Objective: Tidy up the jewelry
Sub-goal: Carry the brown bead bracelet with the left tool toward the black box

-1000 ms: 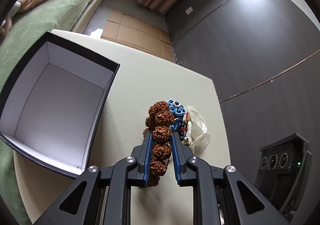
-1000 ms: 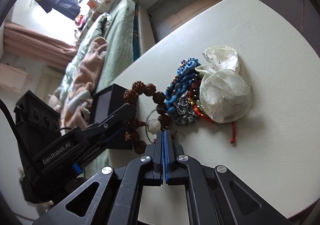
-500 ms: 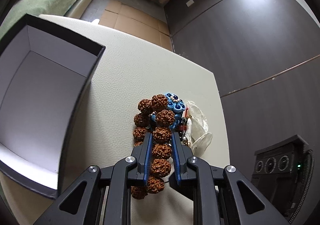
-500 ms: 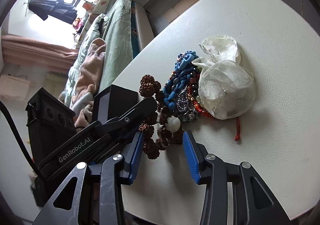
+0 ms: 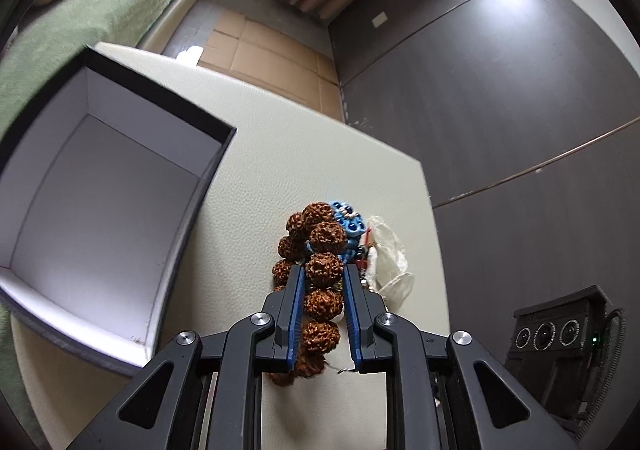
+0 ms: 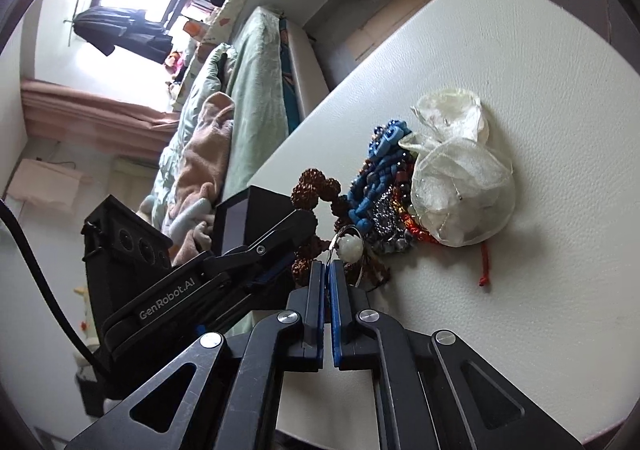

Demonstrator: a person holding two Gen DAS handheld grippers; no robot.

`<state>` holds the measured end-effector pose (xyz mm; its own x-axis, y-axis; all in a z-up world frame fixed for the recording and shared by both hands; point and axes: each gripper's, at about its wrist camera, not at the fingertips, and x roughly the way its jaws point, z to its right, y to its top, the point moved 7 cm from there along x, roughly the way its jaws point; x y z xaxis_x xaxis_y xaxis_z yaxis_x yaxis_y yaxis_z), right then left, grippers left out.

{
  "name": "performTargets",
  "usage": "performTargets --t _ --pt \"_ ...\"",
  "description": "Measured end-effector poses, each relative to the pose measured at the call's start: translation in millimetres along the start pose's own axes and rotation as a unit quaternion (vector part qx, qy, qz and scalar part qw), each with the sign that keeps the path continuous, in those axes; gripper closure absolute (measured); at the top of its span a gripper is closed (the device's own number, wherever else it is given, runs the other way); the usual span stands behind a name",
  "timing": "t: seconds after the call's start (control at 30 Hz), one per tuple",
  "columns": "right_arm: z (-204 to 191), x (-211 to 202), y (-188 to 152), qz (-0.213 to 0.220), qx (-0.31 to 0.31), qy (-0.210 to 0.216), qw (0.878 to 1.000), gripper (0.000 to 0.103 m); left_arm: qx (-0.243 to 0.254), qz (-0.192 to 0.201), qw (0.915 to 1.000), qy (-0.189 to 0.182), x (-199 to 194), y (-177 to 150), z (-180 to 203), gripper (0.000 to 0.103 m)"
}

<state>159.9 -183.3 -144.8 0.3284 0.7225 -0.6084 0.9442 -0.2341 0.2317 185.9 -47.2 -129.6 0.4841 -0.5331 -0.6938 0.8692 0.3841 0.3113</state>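
Jewelry pile: heaped on the cream tabletop (image 6: 520, 50), right of the box
Left gripper (image 5: 323, 278): jaws narrowed onto the brown seed-bead bracelet (image 5: 322, 270); several beads sit between the blue pads, rest of the loop trails forward toward the pile and back under the fingers
Right gripper (image 6: 327, 270): jaws nearly closed, only a slit between pads; tips pinch what looks like the thin wire ring carrying a white bead (image 6: 351, 249). Can't confirm the grip is secure
Step in hand: my read, separating the bracelet from the tangle, left holding it, right pulling the ring piece clear
Next move: lift bracelet free, carry it left, drop into the open black box (image 5: 100, 210); box interior is bare grey. Needs the far end of the loop to be clear of the blue beaded piece (image 5: 350, 224)
Risk: snag drags the blue piece or the white organza pouch (image 6: 464, 194) along
Rest of pile: silver and red-orange strands (image 6: 416, 226), red cord tail on the table
Surface: textured, leather-like, box near its left edge
Room: bed with green cover (image 6: 256, 98) beyond the table, bright window, dark grey wall panels (image 5: 500, 110), cardboard on floor
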Motion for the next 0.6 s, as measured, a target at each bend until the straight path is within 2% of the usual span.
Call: performTargets --t 0.43,0.6 --pt "-10 -24 10 0.042 -0.015 0.006 0.999 0.099 0.023 0.08 0.9955 -0.046 -73 14 14 0.083" --pt "-14 -20 11 0.043 -0.02 0.008 0.999 0.099 0.024 0.095 0.9934 -0.059 -85 18 17 0.083"
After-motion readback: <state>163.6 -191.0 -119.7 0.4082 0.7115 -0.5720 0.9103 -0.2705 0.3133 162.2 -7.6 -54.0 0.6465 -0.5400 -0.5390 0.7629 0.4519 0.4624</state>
